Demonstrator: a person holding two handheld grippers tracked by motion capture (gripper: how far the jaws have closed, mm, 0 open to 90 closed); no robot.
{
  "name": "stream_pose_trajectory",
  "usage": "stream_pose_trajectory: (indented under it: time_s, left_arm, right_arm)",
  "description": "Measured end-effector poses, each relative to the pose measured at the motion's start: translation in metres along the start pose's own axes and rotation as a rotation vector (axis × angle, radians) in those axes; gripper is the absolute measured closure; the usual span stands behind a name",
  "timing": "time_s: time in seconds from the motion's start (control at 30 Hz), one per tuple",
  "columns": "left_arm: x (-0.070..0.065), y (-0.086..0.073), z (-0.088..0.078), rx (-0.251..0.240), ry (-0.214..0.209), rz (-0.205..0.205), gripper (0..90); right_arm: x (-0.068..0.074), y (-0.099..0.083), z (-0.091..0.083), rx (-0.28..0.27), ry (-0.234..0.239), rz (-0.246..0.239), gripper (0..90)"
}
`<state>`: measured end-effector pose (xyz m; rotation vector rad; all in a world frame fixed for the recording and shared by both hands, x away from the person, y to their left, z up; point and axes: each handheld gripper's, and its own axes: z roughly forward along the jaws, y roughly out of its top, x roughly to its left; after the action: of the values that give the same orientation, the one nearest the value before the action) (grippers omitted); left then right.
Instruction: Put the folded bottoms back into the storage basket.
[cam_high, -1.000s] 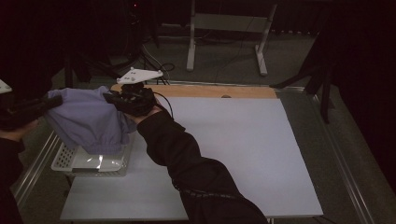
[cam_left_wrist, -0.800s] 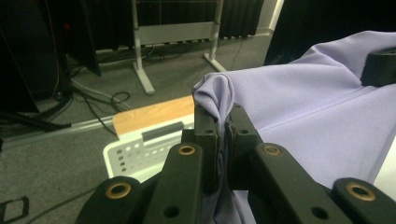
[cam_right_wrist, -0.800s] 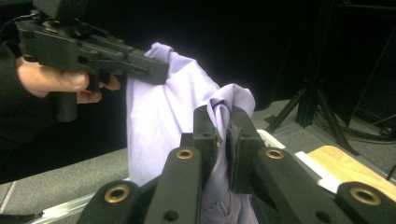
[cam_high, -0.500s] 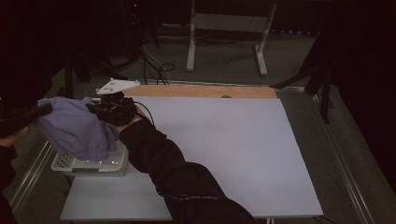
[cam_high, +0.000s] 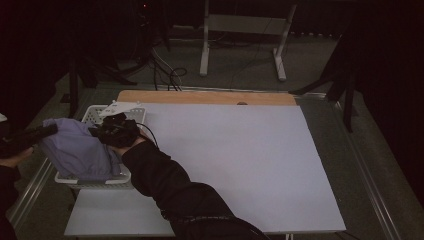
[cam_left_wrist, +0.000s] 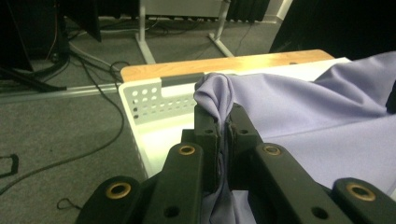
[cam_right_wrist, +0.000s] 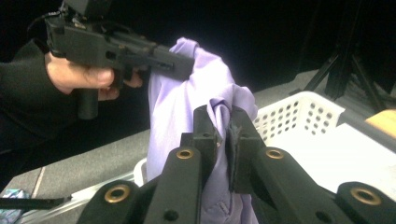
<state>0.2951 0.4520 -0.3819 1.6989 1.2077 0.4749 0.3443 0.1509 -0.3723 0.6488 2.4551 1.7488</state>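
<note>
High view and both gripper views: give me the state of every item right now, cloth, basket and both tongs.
purple cloth: bunched, held at two spots, hanging into the basket.
white basket: upright at the table's left edge, cloth partly inside.
left tongs: shut on a fold of the purple cloth.
right tongs: shut on another fold of the purple cloth.
white table sheet: flat, bare.

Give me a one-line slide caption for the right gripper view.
Right gripper shut on purple cloth above a white basket, left gripper gripping its far end.
</note>
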Motion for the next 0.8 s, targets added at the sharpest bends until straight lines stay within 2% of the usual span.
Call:
stream_pose_trajectory:
  time_s: [0.1,0.27,0.47,0.5,0.77,0.8]
  left_arm:
    - [0.002,-0.006,0.003,0.008,-0.008,-0.006,86.5]
    - [0.003,-0.015,0.013,0.028,-0.020,-0.011,86.5]
    - [0.004,-0.023,0.029,0.063,-0.014,-0.011,86.4]
    - [0.005,-0.023,0.031,0.064,-0.012,-0.011,86.4]
    - [0.006,-0.023,0.046,0.069,0.000,-0.004,86.3]
    - [0.007,-0.023,0.048,0.068,-0.001,-0.007,86.3]
  right_arm:
    - [-0.002,-0.008,0.004,0.012,0.007,0.013,84.0]
    - [-0.006,-0.023,0.006,0.031,-0.018,0.025,83.9]
    - [-0.014,-0.037,0.010,0.050,-0.040,0.058,83.9]
    - [-0.017,-0.040,0.012,0.056,-0.059,0.055,83.8]
    - [-0.032,-0.049,0.017,0.062,-0.107,0.092,83.6]
    - [-0.034,-0.049,0.017,0.063,-0.119,0.083,83.6]
